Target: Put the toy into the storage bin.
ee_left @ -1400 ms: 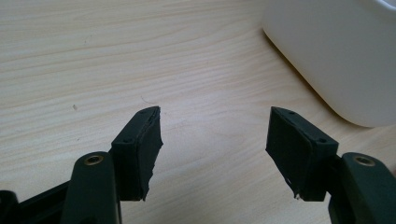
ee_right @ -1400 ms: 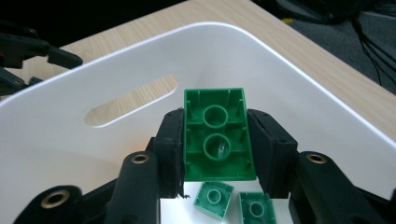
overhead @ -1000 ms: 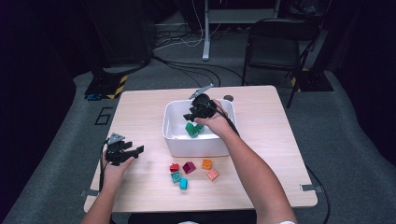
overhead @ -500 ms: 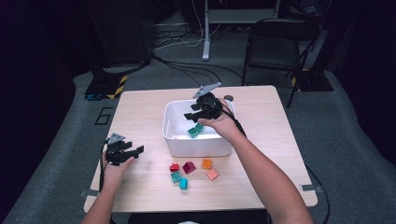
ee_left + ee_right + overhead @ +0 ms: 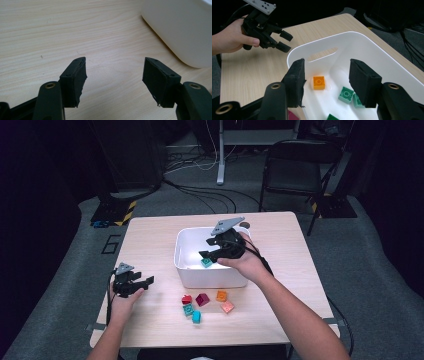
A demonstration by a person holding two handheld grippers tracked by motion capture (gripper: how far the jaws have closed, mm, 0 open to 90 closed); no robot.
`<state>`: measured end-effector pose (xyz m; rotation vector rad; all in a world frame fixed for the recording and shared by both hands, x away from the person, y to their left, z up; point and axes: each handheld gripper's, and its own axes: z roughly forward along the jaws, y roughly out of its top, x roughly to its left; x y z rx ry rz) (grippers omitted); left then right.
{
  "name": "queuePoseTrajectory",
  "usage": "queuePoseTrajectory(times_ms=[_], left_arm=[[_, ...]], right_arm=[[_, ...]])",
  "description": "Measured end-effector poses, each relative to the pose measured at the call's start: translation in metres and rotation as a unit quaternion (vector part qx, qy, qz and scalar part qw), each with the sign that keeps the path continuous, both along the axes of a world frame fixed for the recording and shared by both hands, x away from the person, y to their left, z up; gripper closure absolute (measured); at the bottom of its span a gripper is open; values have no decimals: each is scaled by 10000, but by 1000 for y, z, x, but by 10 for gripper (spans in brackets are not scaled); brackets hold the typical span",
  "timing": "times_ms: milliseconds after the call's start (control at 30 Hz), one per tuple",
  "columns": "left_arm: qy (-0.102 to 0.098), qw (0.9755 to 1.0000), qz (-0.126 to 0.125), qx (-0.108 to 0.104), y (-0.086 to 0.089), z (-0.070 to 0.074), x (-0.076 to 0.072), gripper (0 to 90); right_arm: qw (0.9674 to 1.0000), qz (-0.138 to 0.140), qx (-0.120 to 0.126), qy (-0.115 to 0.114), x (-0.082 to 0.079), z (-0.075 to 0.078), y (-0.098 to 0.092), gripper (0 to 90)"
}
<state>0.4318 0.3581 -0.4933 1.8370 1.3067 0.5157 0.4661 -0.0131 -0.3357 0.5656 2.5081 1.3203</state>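
Two hand-held grippers, both mine. My right hand-held gripper [image 5: 325,82] hangs over the white bin [image 5: 384,65], jaws wide apart and just been opening, nothing between the pads.

Bin contents, below my right jaws:
- one orange brick [image 5: 319,82], lying flat on the bin floor between and just beyond the pads;
- two green bricks [image 5: 347,95], side by side under the right-hand pad;
- a further green piece at the near edge, only partly in sight.

The high view shows one teal-green brick [image 5: 206,262] in the bin just under the same gripper [image 5: 212,249].

My left hand-held gripper [image 5: 113,80] rests low on the worktop [image 5: 150,240], jaws wide, bare wood between them; the bin wall stands ahead and to its right, well apart.

Loose bricks on the worktop, between my two hands, just outside the bin's near wall: red [image 5: 186,299], dark magenta [image 5: 202,299], orange [image 5: 221,295], salmon [image 5: 227,306], green [image 5: 188,309], cyan [image 5: 196,317].
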Motion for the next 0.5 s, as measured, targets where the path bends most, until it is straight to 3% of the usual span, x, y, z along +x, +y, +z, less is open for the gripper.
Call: queuePoseTrajectory(times_ms=[200,500], left_arm=[[9,10000,-3,17,0,0,0,352],[3,10000,1,17,0,0,0,352]], right_arm=[[9997,65,222,16,-17,-3,-7,462],[9996,144,248,-25,-40,-16,-18,462]])
